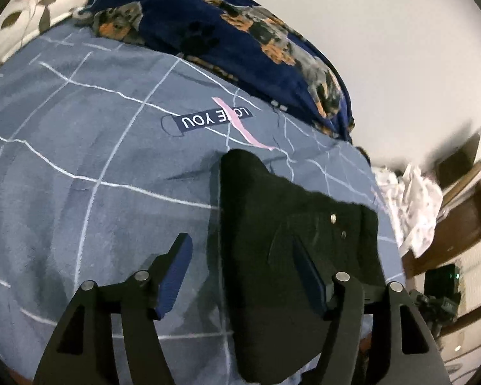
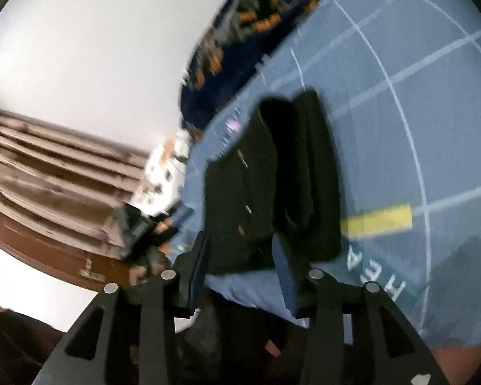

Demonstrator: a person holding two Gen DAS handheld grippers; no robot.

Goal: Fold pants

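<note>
The black pants (image 1: 285,250) lie folded in a compact bundle on the blue grid-pattern bedsheet (image 1: 80,147), with metal rivets showing on top. My left gripper (image 1: 240,260) is open just above the bundle's near left edge; nothing is between its blue pads (image 1: 173,276). In the blurred right wrist view the same folded pants (image 2: 272,179) lie ahead on the bedsheet (image 2: 400,112). My right gripper (image 2: 240,256) is open at the bundle's near end, holding nothing.
A navy blanket with orange dog prints (image 1: 240,35) is heaped along the bed's far side by the white wall. A white floral cloth (image 1: 413,202) and brown wooden furniture (image 1: 465,218) stand past the bed's right edge. A yellow patch (image 2: 378,221) marks the sheet.
</note>
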